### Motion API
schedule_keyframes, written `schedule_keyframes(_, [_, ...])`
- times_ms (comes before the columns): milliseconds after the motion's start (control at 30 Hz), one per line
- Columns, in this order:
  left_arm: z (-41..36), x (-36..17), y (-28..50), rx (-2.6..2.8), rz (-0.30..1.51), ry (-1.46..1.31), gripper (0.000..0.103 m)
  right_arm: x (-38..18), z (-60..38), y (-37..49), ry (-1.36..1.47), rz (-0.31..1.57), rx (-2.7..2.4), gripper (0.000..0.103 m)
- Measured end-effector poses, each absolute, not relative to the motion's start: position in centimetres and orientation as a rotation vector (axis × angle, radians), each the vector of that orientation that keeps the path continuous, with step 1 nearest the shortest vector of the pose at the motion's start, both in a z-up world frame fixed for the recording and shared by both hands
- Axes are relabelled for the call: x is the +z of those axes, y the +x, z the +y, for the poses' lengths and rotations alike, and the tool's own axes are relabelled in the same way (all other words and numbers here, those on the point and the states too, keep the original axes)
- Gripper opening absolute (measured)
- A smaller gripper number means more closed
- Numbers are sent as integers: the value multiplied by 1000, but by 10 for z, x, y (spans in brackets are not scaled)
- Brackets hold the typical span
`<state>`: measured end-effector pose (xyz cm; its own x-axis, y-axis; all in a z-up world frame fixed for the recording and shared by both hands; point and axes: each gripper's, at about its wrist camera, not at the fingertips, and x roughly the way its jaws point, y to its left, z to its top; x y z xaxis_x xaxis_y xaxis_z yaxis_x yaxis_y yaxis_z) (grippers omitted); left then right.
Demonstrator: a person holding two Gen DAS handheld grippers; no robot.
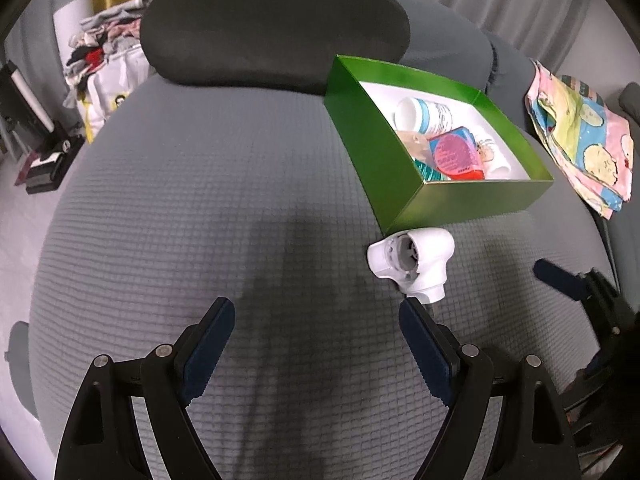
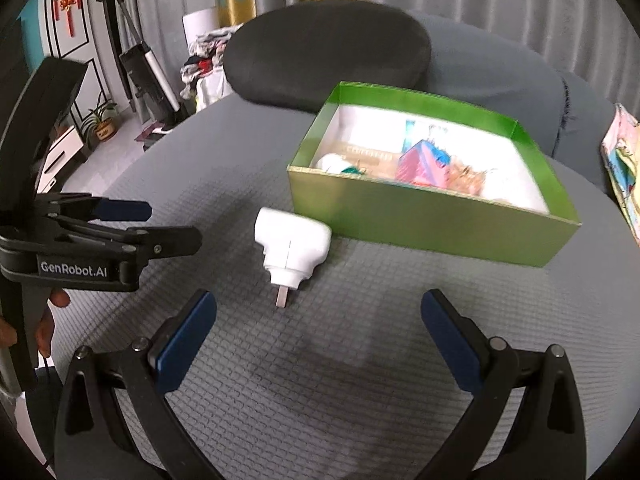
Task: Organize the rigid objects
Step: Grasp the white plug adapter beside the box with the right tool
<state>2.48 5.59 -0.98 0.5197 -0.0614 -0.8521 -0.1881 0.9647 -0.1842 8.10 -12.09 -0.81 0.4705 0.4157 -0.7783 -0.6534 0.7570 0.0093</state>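
A white plastic part [image 1: 412, 264] with a round opening and a short neck lies on the grey quilted surface, just in front of the near corner of a green box [image 1: 460, 200]. The box holds a white bottle [image 1: 424, 114], a pink packet [image 1: 456, 156] and other small items. My left gripper [image 1: 316, 316] hovers open over bare quilt, its right fingertip close to the part's neck, nothing between the fingers. In the right wrist view the same white part [image 2: 290, 248] lies left of the green box [image 2: 420, 224]. My right gripper [image 2: 316, 308] is open just short of it, empty.
A dark oval cushion [image 1: 272, 20] lies behind the box. A patterned cloth [image 1: 584, 136] sits to the right, and a pile of clothes [image 1: 104, 40] at the back left. The right gripper's finger [image 1: 560, 280] shows at the right edge of the left wrist view. A hand [image 2: 48, 320] holds the left gripper's handle.
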Motion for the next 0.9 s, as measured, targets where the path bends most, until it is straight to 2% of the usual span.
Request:
schedule_keyframes(633, [27, -26, 76, -74, 1035, -181, 85, -54, -98, 109, -253, 931, 757, 100])
schedule_keyframes(900, [23, -32, 83, -147, 1042, -190, 85, -61, -94, 117, -217, 953, 814, 85])
